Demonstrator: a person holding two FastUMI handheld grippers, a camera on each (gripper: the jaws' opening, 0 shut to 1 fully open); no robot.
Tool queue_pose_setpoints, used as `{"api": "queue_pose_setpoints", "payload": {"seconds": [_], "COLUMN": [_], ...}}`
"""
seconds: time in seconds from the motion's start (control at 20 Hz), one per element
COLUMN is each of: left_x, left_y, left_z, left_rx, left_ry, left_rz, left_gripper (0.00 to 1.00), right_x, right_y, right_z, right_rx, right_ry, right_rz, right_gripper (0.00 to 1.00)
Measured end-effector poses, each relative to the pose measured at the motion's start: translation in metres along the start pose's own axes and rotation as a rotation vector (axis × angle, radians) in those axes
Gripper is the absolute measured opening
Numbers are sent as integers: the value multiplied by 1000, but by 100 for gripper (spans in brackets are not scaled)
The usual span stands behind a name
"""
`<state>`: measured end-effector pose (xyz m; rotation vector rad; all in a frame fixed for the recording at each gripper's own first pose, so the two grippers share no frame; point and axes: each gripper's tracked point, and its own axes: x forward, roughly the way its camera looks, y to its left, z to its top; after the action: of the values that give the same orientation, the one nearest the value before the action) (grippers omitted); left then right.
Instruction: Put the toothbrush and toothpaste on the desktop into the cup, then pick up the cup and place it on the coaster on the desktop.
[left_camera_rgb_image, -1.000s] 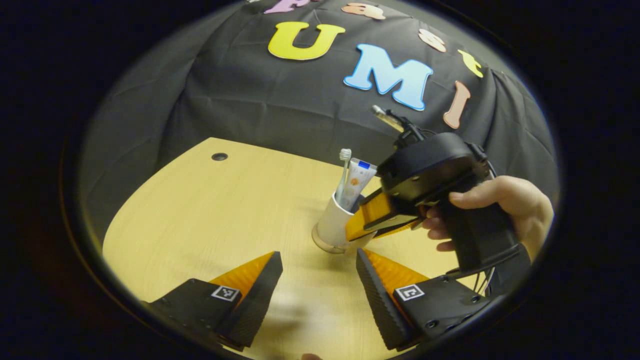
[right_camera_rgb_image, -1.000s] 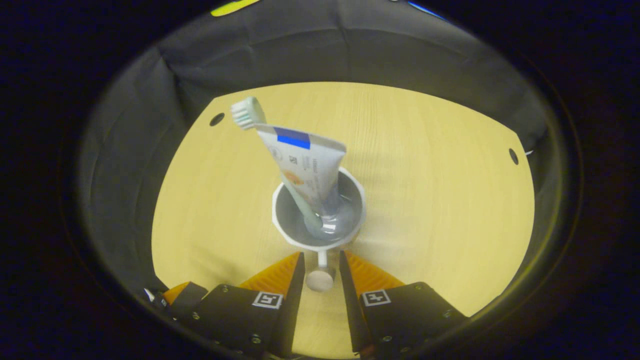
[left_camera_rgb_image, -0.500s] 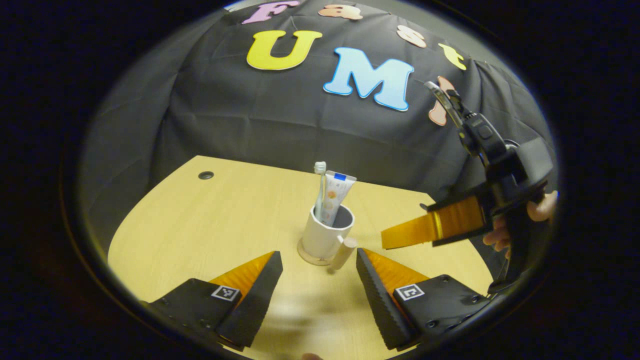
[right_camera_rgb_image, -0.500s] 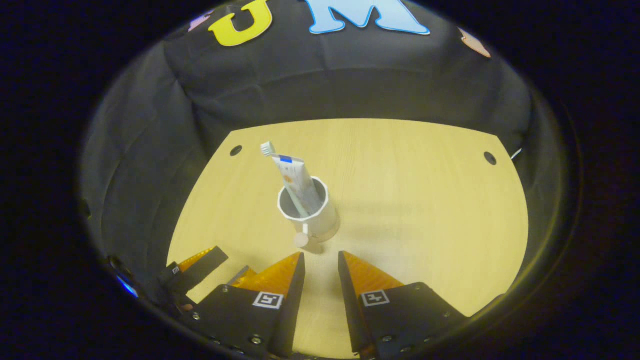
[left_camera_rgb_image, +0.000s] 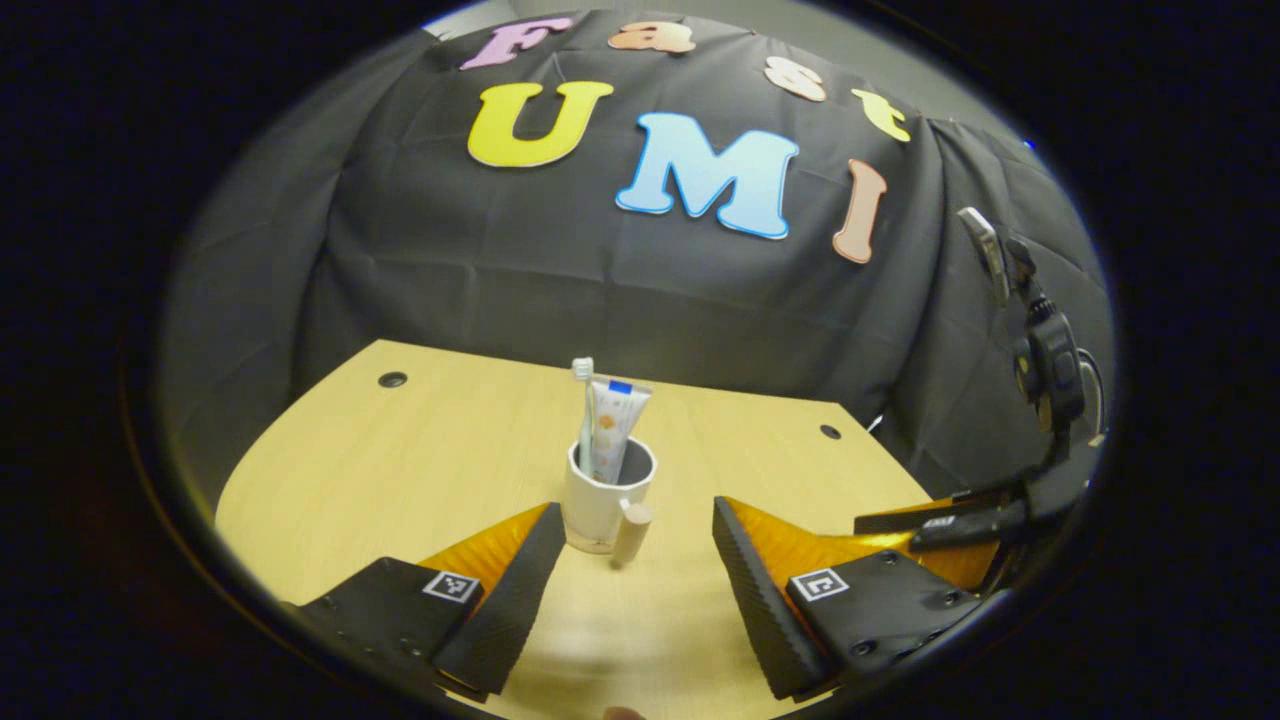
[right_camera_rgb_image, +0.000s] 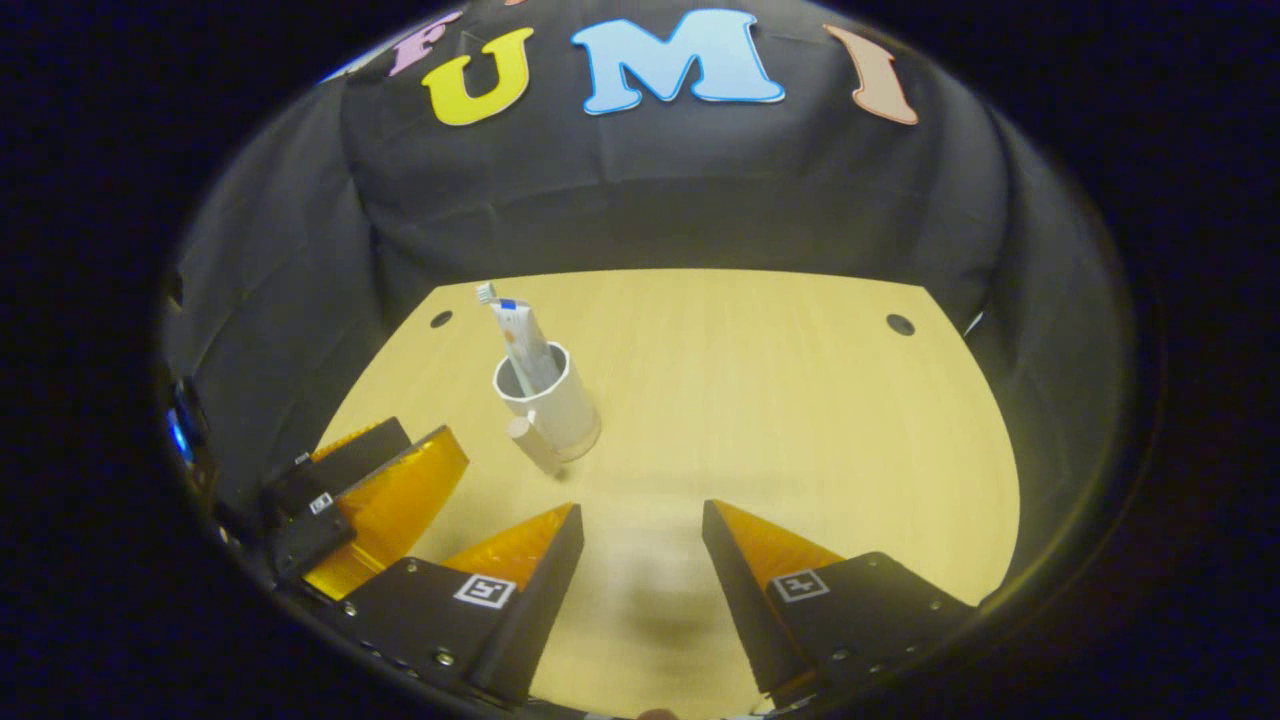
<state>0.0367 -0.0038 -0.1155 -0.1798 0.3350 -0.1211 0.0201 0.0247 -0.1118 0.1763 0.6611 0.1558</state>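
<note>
Cup (left_camera_rgb_image: 601, 503) stands upright on the bench (left_camera_rgb_image: 400, 470), centre-left, on a coaster (left_camera_rgb_image: 592, 546) barely visible under its base. Toothbrush (left_camera_rgb_image: 583, 410) and toothpaste (left_camera_rgb_image: 610, 440) stand inside it, leaning together. Cup handle (left_camera_rgb_image: 630, 532) points toward the near edge. Left gripper (left_camera_rgb_image: 632, 585): fingers spread, nothing between them, cup just beyond the tips. Right gripper (right_camera_rgb_image: 636, 575): fingers spread, empty, well apart from the cup, which sits far-left in the right gripper view.
</note>
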Motion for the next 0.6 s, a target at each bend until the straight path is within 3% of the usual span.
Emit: {"api": "queue_pose_setpoints", "payload": {"seconds": [0.1, 0.15, 0.25, 0.3, 0.6], "left_x": [-3, -5, -10, -14, -45], "left_y": [-15, -21, -34, -40, -59], "left_z": [8, 12, 23, 28, 50], "left_rx": [15, 26, 36, 35, 8], "left_ry": [-27, -48, -94, -120, -269], "left_rz": [-5, 1, 7, 9, 52], "left_gripper": [94, 97, 94, 100, 97], "right_x": [-13, -19, -34, -42, -87], "right_y": [-10, -17, -30, -37, -48], "right_z": [6, 11, 24, 30, 58], "right_rx": [-21, -38, -84, -113, -288], "right_ry": [-89, -137, -250, -314, -597], "right_rz": [-14, -26, -59, -75, -94], "right_gripper": [85, 85, 84, 84, 84]}}
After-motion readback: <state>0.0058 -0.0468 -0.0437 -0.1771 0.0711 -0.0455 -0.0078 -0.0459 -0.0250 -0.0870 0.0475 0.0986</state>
